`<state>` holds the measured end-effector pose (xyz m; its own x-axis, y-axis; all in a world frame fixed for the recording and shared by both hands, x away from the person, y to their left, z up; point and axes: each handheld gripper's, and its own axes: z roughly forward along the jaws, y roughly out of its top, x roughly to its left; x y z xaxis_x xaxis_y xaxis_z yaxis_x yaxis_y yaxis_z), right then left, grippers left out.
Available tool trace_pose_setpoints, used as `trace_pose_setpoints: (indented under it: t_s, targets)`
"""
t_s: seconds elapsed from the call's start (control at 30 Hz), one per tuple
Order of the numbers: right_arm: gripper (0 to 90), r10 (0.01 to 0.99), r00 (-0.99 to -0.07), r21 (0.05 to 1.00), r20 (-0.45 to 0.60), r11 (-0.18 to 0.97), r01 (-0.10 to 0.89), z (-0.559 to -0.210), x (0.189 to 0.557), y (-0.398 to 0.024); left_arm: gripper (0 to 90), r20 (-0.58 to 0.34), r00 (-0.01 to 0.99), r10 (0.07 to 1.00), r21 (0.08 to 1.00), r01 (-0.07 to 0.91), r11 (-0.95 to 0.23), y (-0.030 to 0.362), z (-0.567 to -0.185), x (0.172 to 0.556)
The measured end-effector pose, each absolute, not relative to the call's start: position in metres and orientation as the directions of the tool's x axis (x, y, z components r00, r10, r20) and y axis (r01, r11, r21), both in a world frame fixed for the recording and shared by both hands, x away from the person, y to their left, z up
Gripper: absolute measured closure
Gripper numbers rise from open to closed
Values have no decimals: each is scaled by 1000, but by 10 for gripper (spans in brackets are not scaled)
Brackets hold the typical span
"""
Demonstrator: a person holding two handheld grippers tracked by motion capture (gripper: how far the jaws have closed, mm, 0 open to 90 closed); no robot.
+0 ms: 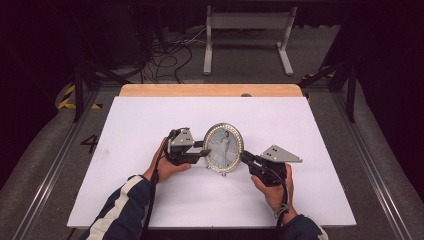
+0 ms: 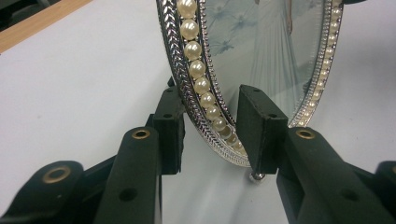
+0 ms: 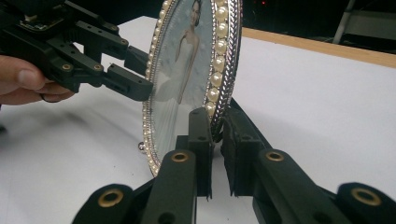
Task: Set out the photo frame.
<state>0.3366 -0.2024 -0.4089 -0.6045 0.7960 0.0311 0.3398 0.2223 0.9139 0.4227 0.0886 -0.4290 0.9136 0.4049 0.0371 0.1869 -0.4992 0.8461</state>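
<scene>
An oval photo frame [image 1: 223, 147] with a pearl and silver rim stands upright in the middle of the white table [image 1: 150, 195]; it holds a picture of a person in a white dress. My left gripper [image 1: 206, 149] comes in from the left, with one pad behind the rim and one on the glass front [image 2: 261, 56], both against it. In the right gripper view the left gripper [image 3: 135, 74] clasps the frame's [image 3: 182, 70] far edge. My right gripper [image 1: 243, 156] is shut on the right rim, its pads [image 3: 201, 135] squeezing the pearl edge.
A bare wooden strip [image 1: 210, 90] runs along the table's far edge. Beyond it stand a white metal stand [image 1: 247, 37] and loose cables [image 1: 165, 60] on the floor. Dark rails flank the table on both sides.
</scene>
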Motion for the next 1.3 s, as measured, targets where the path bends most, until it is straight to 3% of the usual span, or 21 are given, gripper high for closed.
trace_pose_setpoints:
  t_s: [0.47, 0.83, 1.07, 1.2, 1.3]
  targets:
    - [814, 805, -593, 915, 14, 228, 332, -407, 342, -201, 607, 120, 906, 407, 807, 150, -571, 86, -431, 410]
    - [792, 815, -579, 915, 9, 226, 333, -407, 345, -203, 589, 108, 912, 394, 810, 149, -567, 86, -431, 408]
    - [791, 815, -579, 927, 2, 215, 306, -401, 342, -205, 546, 77, 910, 406, 853, 151, -499, 94, -423, 408]
    - [801, 820, -572, 921, -3, 225, 318, -404, 343, -202, 559, 48, 907, 418, 866, 171, -470, 94, -422, 410]
    - [807, 819, -573, 920, -4, 228, 319, -406, 344, -201, 622, 67, 899, 433, 856, 171, -488, 93, -423, 409]
